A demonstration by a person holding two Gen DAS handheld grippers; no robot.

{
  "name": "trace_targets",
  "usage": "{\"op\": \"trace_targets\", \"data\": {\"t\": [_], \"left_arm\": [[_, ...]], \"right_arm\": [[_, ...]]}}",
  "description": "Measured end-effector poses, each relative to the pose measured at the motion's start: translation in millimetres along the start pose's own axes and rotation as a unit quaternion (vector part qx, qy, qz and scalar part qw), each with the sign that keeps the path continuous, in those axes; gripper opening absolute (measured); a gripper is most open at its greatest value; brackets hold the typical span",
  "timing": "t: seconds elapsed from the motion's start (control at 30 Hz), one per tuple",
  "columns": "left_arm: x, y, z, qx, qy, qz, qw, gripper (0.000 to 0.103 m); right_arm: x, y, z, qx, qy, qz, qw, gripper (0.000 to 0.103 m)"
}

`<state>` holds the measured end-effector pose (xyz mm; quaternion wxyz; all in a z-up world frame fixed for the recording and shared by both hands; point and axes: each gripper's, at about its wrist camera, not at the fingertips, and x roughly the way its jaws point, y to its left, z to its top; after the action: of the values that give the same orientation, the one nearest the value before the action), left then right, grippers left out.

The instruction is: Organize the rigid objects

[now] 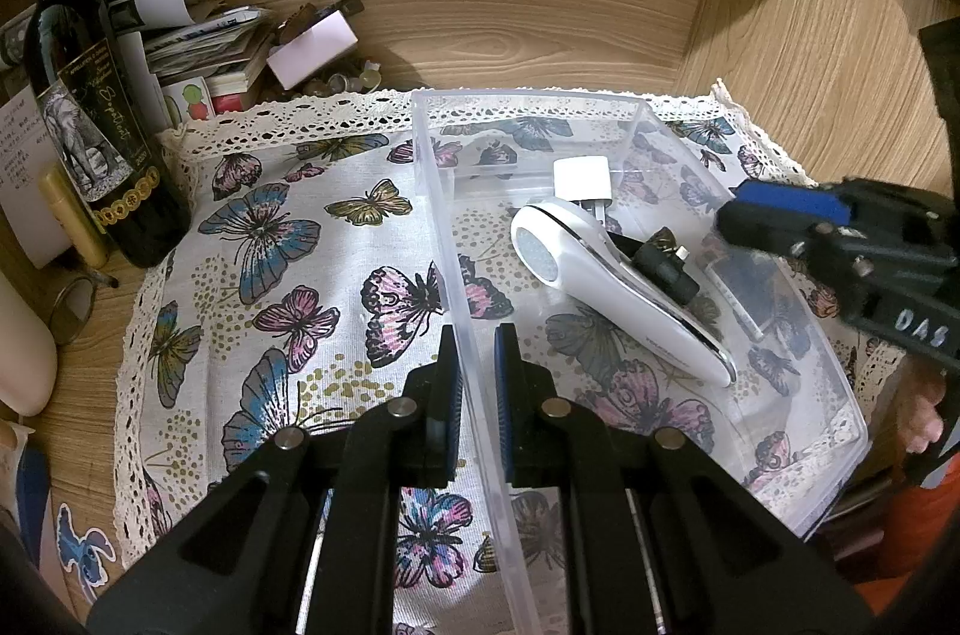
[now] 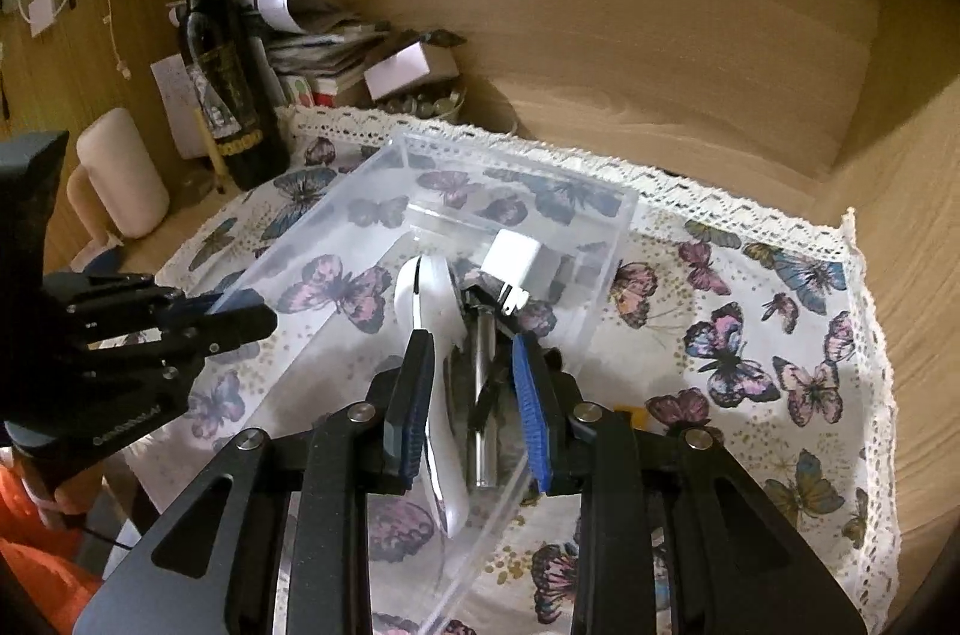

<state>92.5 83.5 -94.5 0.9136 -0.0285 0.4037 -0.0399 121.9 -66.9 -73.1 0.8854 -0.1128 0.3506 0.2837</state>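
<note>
So the clear plastic bin sits on the butterfly cloth, and it already holds what I can see of the rigid things: the white handheld device, the white plug adapter, a small black part and a dark flat item by the far wall. I judge the gathering mostly done, since nothing loose lies on the cloth around the bin; what remains looks like settling or shifting the bin itself.

My left gripper straddles the bin's near wall, one finger inside and one outside, with a gap showing on each side of the plastic, so it is parted and not yet pinching. My right gripper likewise brackets the opposite wall, spread and grasping nothing.

The right view shows a metal cylinder lying beside the white device, hidden from the left view. The left view shows the wine bottle label and the paper clutter up close.
</note>
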Motion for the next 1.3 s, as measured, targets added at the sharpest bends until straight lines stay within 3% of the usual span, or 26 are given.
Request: {"op": "trace_targets", "data": {"t": [0.3,0.57,0.8,0.97,1.3], "left_arm": [[0,0,0,0.001,0.0,0.0,1.0,0.01],[0,0,0,0.001,0.0,0.001,1.0,0.01],[0,0,0,0.001,0.0,0.001,1.0,0.01],[0,0,0,0.003,0.001,0.001,1.0,0.01],[0,2,-1,0.002,0.002,0.001,1.0,0.01]], "right_arm": [[-35,-32,-7,0.03,-0.031,-0.049,0.998,0.032],[-39,-69,-39,0.073,0.004,-0.103,0.992,0.033],[-16,-85,-71,0.108,0.058,-0.106,0.987,0.033],[-9,-94,-88,0.134,0.071,-0.104,0.983,0.036],[8,-103,-80,0.151,0.081,-0.1,0.98,0.036]]}}
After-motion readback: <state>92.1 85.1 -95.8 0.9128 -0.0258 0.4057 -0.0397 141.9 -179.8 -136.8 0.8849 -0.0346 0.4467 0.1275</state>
